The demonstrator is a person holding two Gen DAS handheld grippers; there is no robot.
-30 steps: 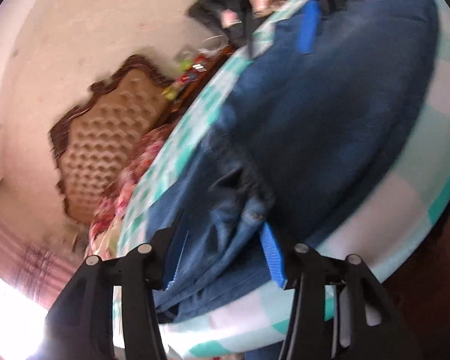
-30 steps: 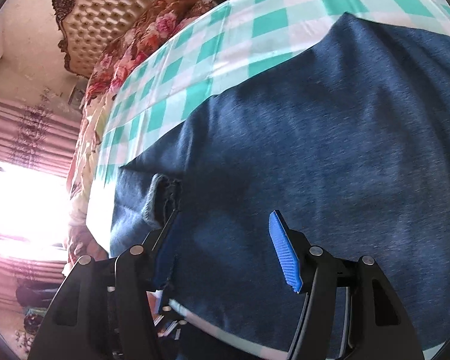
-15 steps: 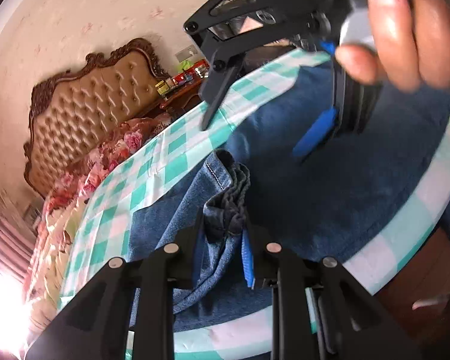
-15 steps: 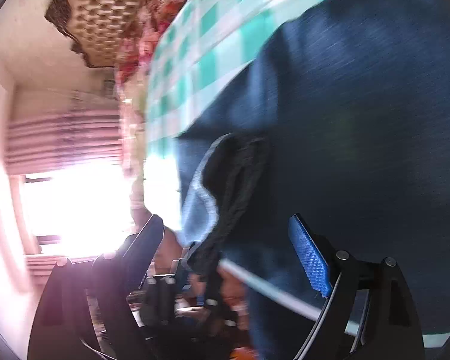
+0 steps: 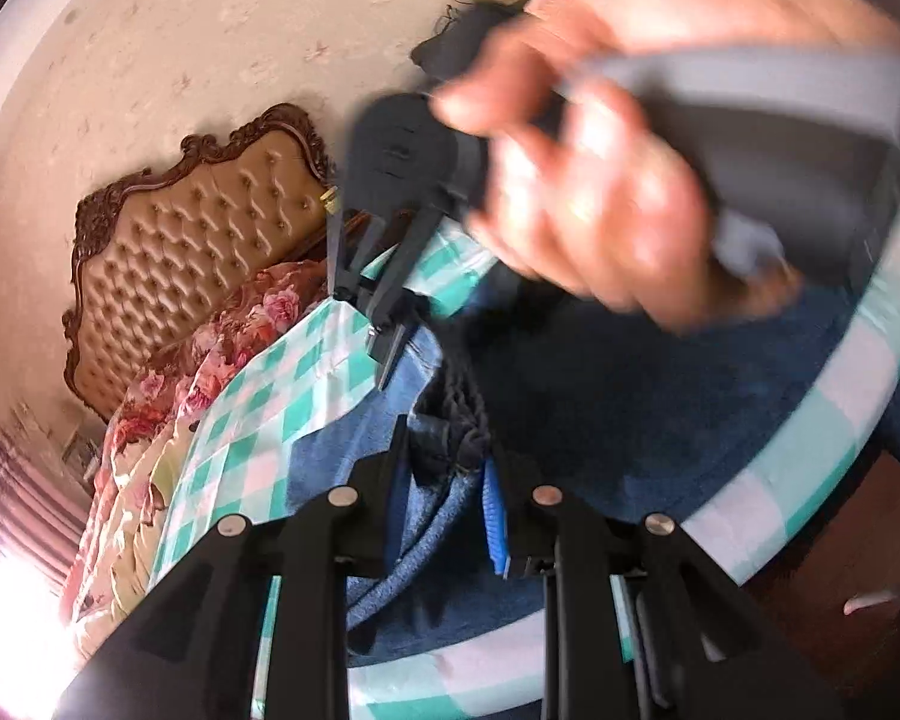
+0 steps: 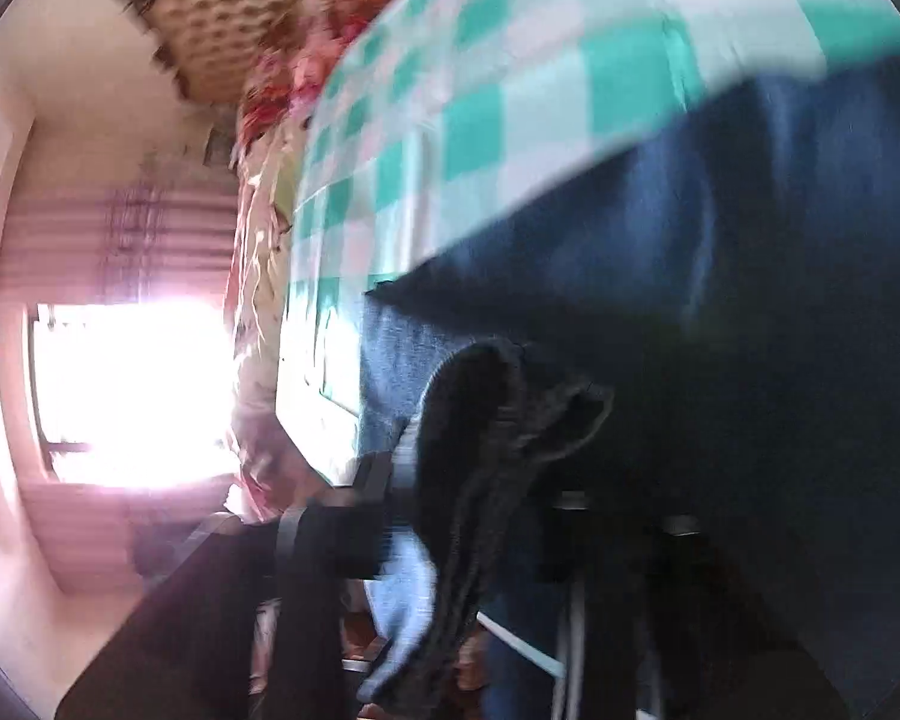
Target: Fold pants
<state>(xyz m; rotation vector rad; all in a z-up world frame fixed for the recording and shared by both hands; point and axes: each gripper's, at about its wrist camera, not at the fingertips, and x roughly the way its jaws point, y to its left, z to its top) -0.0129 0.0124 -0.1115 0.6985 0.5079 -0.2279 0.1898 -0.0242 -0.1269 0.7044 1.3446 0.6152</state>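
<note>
Dark blue jeans (image 5: 630,408) lie across the green-and-white checked cloth (image 5: 258,420) on the bed. My left gripper (image 5: 444,480) is shut on a bunched hem of the jeans (image 5: 450,432). The right gripper shows in the left wrist view (image 5: 390,354), held by a hand (image 5: 600,180), its fingers pinched on the jeans edge. In the blurred right wrist view, my right gripper (image 6: 486,510) is shut on a dark fold of the jeans (image 6: 498,408), and the jeans (image 6: 750,300) fill the right side.
A tufted tan headboard (image 5: 210,228) and floral bedding (image 5: 210,348) lie at the far end. A bright window (image 6: 132,390) with pink curtains is to the left. The bed's near edge (image 5: 810,468) curves at the right, with dark floor below.
Both grippers have closed on the jeans hem. The right gripper has moved left across the left wrist view and closed; the hem is lifted off the cloth.
</note>
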